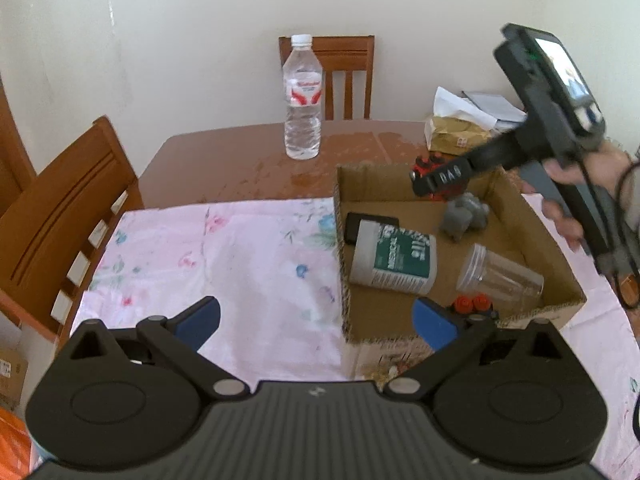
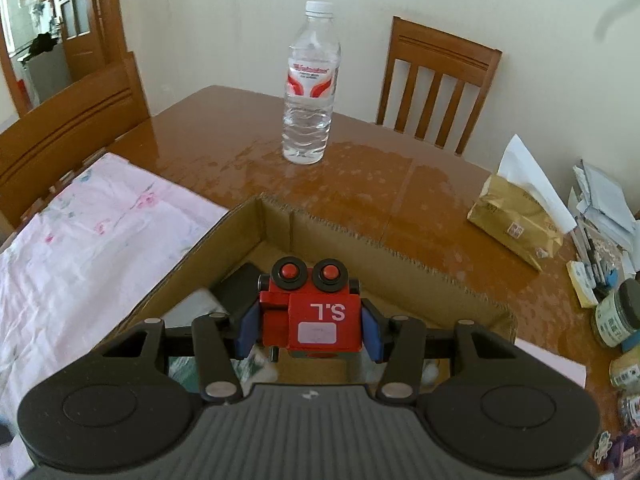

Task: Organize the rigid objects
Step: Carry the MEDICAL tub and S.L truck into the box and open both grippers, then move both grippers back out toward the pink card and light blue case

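Left tongs point(image 1: 316, 318): jaws spread wide, nothing between the blue pads point(image 1: 202, 320); they hang over the pink floral cloth point(image 1: 208, 264) at the box's near left corner.

Right tongs point(image 2: 308, 330): clamped on a red toy robot point(image 2: 316, 312), pads pressing its two sides. The robot has two black-rimmed red knobs at its far end and white letters "S.L" on its upper face. Tongs and robot are above the box interior, toward its far wall. In the left view these tongs point(image 1: 420, 182) are seen from the side, held by a hand point(image 1: 576, 188), with the robot mostly hidden behind them.

Box point(image 1: 404, 186): open cardboard, on the surface point(image 2: 384, 184), just ahead and right of the left tongs. Contents:
- white tub with green label point(image 1: 394, 258), lying on its side, left of centre
- flat black item point(image 1: 360, 226), partly under the tub, beyond it
- grey figure point(image 1: 464, 216), near the far wall, below the right tongs
- clear plastic cup point(image 1: 500, 276), on its side, right of the tub
- small item with two orange knobs point(image 1: 472, 304), at the near wall, just beside the left tongs' right pad

Beyond the box: water bottle point(image 2: 308, 84), upright on bare wood. Far right of the right tongs: tissue pack point(image 2: 516, 220), papers and jars point(image 2: 616, 316). Wooden chairs point(image 2: 436, 84) stand round the surface.
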`<state>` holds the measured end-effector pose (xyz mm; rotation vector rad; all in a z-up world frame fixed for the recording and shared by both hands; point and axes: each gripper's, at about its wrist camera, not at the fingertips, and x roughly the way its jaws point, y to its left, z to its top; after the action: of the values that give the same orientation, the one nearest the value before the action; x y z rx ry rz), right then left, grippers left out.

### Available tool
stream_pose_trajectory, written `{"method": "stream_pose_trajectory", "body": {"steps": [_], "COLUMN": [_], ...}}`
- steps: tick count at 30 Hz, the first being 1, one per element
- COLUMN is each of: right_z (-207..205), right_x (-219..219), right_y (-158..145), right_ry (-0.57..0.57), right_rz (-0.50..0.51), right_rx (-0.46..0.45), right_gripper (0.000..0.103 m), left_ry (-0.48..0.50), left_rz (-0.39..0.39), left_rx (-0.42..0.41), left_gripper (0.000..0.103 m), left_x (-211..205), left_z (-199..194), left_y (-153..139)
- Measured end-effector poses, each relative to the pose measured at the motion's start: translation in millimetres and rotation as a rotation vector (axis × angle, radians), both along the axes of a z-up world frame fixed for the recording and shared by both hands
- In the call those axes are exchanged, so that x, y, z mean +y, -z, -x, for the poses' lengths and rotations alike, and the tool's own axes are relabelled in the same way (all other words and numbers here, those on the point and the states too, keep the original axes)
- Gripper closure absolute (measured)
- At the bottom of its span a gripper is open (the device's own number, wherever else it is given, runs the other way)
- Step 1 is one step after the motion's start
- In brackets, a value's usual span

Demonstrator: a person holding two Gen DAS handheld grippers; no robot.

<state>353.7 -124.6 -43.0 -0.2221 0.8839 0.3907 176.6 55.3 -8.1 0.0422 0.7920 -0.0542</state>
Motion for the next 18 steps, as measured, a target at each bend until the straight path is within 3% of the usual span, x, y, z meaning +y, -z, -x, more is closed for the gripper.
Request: {"method": "stream_pose_trajectory", "body": {"steps": [1, 3, 4, 5, 18], "right_z": [-2, -6, -5, -4, 38], "right_x": [1, 3, 3, 3, -16], "right_y": [0, -1, -2, -4, -20], "right_ry": [-0.001, 0.005, 0.015, 0.02, 0.104], "right_rz": [0.002, 0.011, 0.018, 0.019, -0.026], "right_rx": [-0.001, -0.011, -0.02, -0.026, -0.016], "right_gripper": [0.045, 0.029, 0.01, 0.0, 0.0], "left_ry": [-0.004, -0.012, -0.012, -0.012, 0.008], "left_rz": [0.0, -0.003, -0.004, -0.004, -0.029], "left_rx": [0.003, 0.013, 0.017, 0.018, 0.029], "left_gripper": [0.001, 0.001, 0.001, 0.001, 0.001], "left_x": [2, 4, 5, 5, 9], "left_z": [2, 4, 5, 5, 10], "left_y": [1, 3, 3, 4, 10]}}
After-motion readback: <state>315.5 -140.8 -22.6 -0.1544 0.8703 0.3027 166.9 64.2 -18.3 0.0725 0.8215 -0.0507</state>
